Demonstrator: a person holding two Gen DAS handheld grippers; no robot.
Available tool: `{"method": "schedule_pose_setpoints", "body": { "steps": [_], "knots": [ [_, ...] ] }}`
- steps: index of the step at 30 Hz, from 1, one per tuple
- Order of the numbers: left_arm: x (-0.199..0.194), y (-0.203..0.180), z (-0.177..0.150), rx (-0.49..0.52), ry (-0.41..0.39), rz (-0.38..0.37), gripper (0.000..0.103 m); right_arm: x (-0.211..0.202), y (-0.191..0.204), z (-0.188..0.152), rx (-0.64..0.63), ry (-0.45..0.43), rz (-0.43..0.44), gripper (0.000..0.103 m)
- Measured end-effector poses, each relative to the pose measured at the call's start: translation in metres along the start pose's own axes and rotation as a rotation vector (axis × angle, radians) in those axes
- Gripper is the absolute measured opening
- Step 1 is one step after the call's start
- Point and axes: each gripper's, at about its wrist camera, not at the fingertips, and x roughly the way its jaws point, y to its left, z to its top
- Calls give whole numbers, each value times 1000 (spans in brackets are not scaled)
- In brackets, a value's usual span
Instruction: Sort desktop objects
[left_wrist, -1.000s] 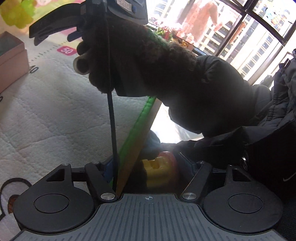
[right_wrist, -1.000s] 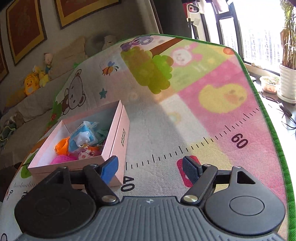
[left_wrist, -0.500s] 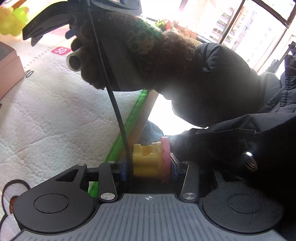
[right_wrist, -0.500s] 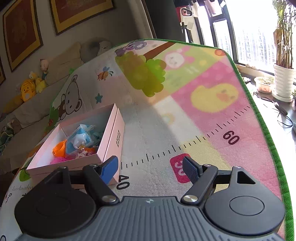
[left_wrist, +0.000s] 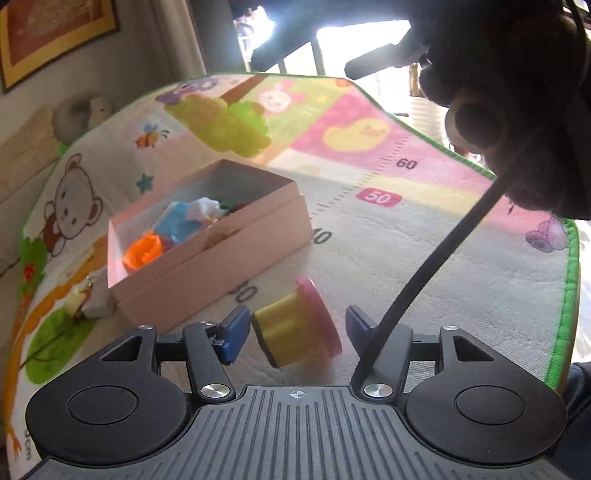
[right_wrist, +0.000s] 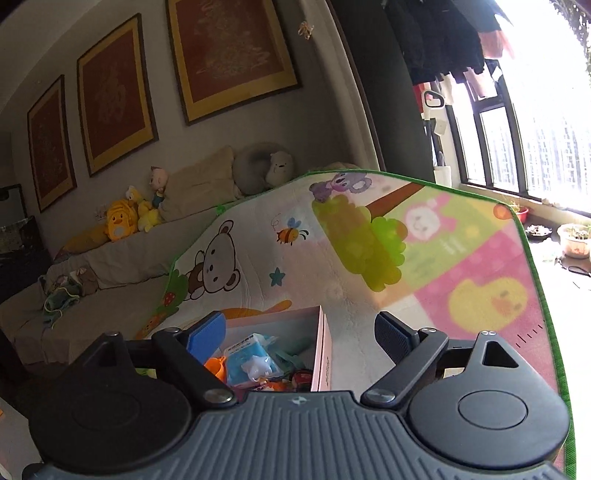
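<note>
A yellow toy cup with a pink rim (left_wrist: 295, 325) lies tilted and motion-blurred between the open fingers of my left gripper (left_wrist: 295, 326), touching neither pad, above the play mat (left_wrist: 461, 266). A pink box (left_wrist: 207, 251) holding an orange cup, a blue packet and other small toys stands beyond it to the left. My right gripper (right_wrist: 299, 336) is open and empty, above the box (right_wrist: 321, 354), whose contents show between its fingers.
A small white toy (left_wrist: 86, 299) lies on the mat left of the box. A gloved hand holding the other gripper and its black cable (left_wrist: 436, 258) fills the upper right. The mat's green edge (left_wrist: 569, 302) runs along the right. A sofa with plush toys (right_wrist: 122, 225) is behind.
My left gripper, shut on the yellow cup off the mat's edge half a second ago, has swung over the mat and opened; the cup is loose. My right gripper moved over the box.
</note>
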Motion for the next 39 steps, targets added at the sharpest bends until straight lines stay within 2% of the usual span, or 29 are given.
{"method": "schedule_pose_setpoints", "body": {
  "steps": [2,4,6,9,12,14,16,18,20,21,29,32,34,36,38,39],
  "knots": [
    [-5,11,-2,-80,11,-76,74,5,10,-8,-56,40,14,90],
    [-17,16,-7,-147,10,-149,89,10,12,-16,-82,91,41,90],
    [-27,25,-16,-192,1,-204,94,17,14,-28,-105,173,90,90],
    [-44,28,-27,-225,-1,-233,97,24,22,-49,-151,324,217,90],
    [-55,34,-36,-237,25,-214,100,24,43,-75,-269,416,273,90],
    [-56,40,-42,-252,58,-206,100,25,58,-91,-346,437,267,89],
    [-56,50,-49,-284,96,-220,101,28,68,-100,-394,450,261,80],
    [-59,55,-55,-303,128,-237,101,34,76,-106,-455,467,250,60],
    [-64,55,-59,-280,153,-213,102,42,77,-109,-486,491,239,46],
    [-67,53,-61,-258,161,-201,102,46,76,-109,-487,502,225,43],
    [-79,37,-71,-153,203,-237,103,63,55,-93,-376,544,185,42],
    [-87,41,-67,-188,159,-329,103,64,51,-92,-383,548,152,42],
    [-93,48,-60,-229,105,-356,103,60,51,-93,-409,554,147,42],
    [-95,56,-53,-268,60,-323,103,52,51,-95,-444,563,145,42],
    [-91,61,-45,-291,52,-231,103,42,51,-95,-471,571,144,42],
    [-85,65,-41,-304,60,-160,103,36,52,-93,-478,570,152,42]
  ]
}}
